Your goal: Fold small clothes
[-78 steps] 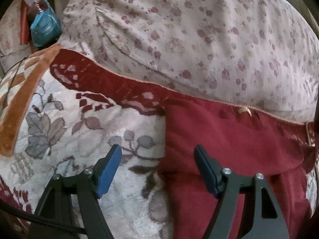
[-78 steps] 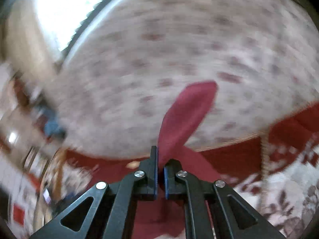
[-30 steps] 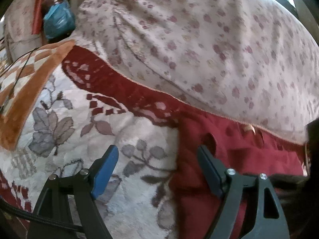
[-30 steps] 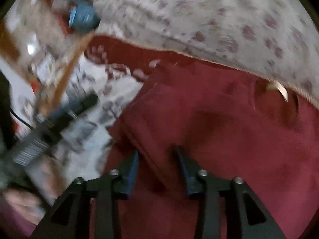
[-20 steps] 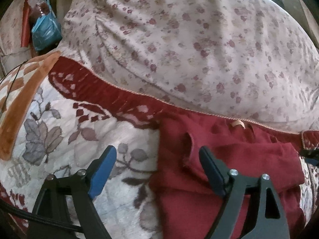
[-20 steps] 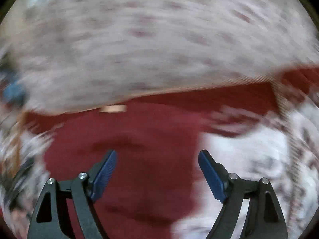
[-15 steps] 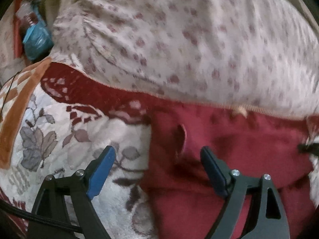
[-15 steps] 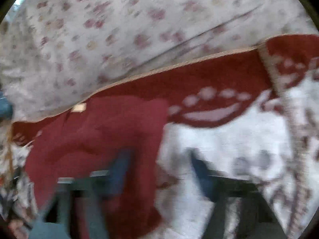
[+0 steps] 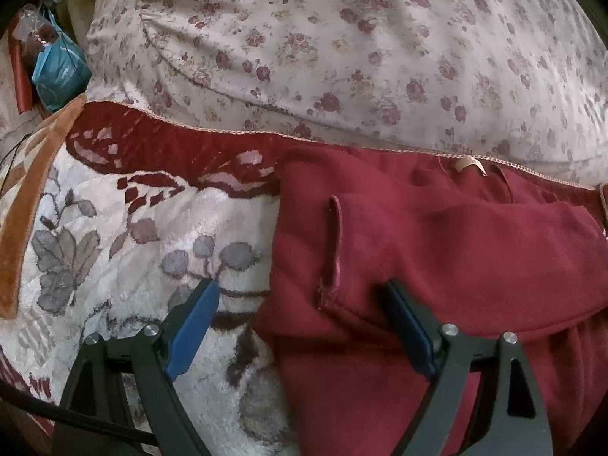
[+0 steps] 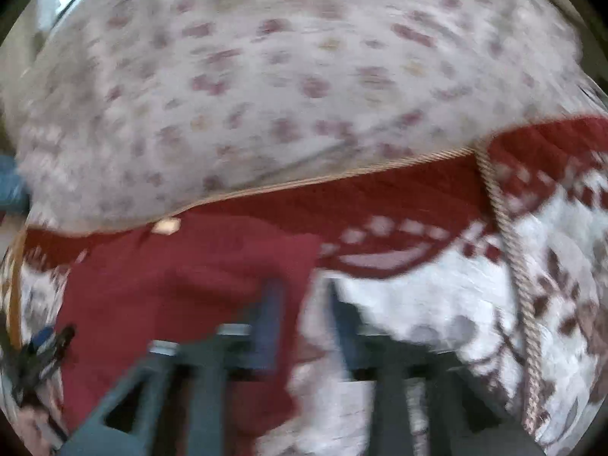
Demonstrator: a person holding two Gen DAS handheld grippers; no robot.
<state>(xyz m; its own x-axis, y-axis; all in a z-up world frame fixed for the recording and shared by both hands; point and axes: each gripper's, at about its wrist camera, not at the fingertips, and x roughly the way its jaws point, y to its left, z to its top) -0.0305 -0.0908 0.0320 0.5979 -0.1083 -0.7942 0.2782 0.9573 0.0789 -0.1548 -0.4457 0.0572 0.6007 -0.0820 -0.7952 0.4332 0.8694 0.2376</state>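
Left gripper [image 9: 300, 323] jaws spread wide, straddling left edge of red garment [image 9: 437, 258], poised to pinch. Right gripper [image 10: 304, 319] blurred, jaws part-open at garment's right edge. Garment flat on floral blanket [image 9: 114, 235], below pillow [image 9: 342, 49].

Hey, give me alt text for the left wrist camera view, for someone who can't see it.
A dark red garment, one part folded across it, lies on a plush floral blanket. The open left gripper straddles its left edge, with a floral pillow behind.

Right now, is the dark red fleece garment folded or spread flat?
Partly folded: the dark red fleece garment has one sleeve laid across its front.
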